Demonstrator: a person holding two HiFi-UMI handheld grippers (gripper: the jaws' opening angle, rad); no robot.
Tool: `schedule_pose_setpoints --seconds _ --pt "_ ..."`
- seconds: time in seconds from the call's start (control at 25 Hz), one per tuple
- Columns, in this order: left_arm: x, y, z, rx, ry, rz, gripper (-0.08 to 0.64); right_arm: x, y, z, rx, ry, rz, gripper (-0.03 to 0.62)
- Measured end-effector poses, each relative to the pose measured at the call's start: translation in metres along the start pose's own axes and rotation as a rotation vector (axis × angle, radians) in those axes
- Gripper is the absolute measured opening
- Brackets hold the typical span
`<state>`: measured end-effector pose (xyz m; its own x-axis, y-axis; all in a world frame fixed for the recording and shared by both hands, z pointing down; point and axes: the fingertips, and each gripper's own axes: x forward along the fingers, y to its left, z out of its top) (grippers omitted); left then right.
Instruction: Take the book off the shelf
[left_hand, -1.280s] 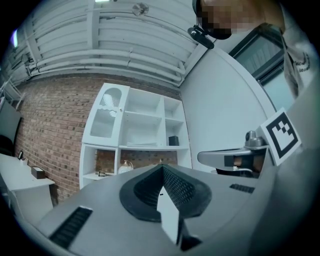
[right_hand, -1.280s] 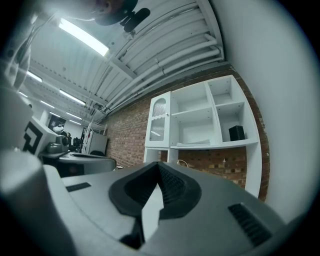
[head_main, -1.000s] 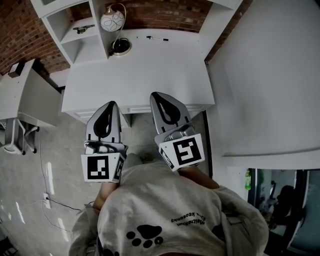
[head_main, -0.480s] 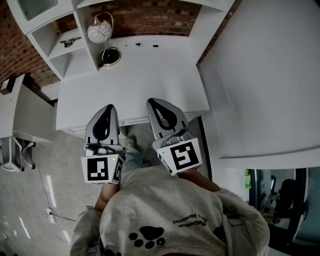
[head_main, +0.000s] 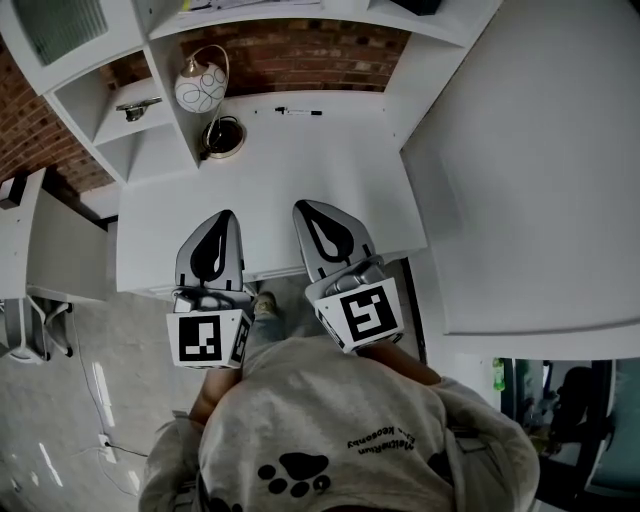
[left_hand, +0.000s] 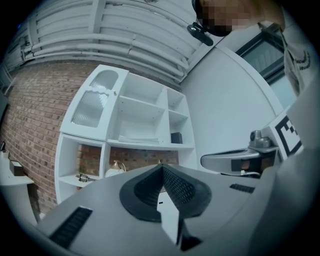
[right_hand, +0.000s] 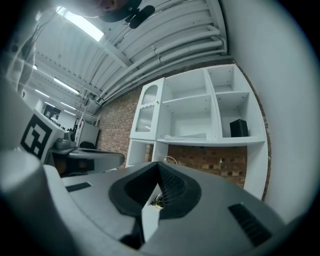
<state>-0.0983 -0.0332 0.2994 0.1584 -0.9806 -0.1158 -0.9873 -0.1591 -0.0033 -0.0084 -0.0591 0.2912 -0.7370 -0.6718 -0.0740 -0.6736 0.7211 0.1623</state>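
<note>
White paint covers the one desk (head_main: 300, 180) and the one shelf unit (right_hand: 210, 142) set against the brick wall (head_main: 290, 50). Two grippers hang side by side over the desk's near edge, the left gripper (head_main: 222, 218) and the right gripper (head_main: 303, 208). Each has its jaws pressed together on nothing. One flat pale book (right_hand: 187, 136) lies on the shelf above the desk, well apart from both. One dark block (right_hand: 239, 128) stands in the compartment to its right. On the desk are one round-shaded lamp (head_main: 200, 88) and one pen (head_main: 298, 111).
</note>
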Motion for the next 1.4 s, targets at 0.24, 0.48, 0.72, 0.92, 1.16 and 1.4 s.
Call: schedule_pose_setpoints --seconds 0.24,0.48,0.72,0.92,1.16,1.4 --pt "0.039 0.027 0.000 0.001 0.006 -0.022 0.009 0.044 -0.013 -0.001 -0.002 0.003 -0.010 0.017" --pt "0.073 0.050 0.000 0.006 0.005 -0.067 0.009 0.080 -0.025 0.000 -0.011 -0.004 -0.043 0.017" --pt "0.100 0.064 -0.004 0.004 0.010 -0.127 0.009 0.103 -0.037 -0.003 -0.013 -0.005 -0.107 0.017" --pt "0.113 0.073 -0.007 -0.001 0.012 -0.150 0.009 0.116 -0.038 -0.007 -0.012 -0.002 -0.129 0.017" --pt "0.121 0.078 -0.010 -0.003 -0.007 -0.163 0.009 0.124 -0.043 -0.013 -0.017 0.000 -0.138 0.017" --pt "0.130 0.077 -0.010 -0.002 -0.018 -0.163 0.009 0.132 -0.050 -0.014 -0.015 0.001 -0.123 0.017"
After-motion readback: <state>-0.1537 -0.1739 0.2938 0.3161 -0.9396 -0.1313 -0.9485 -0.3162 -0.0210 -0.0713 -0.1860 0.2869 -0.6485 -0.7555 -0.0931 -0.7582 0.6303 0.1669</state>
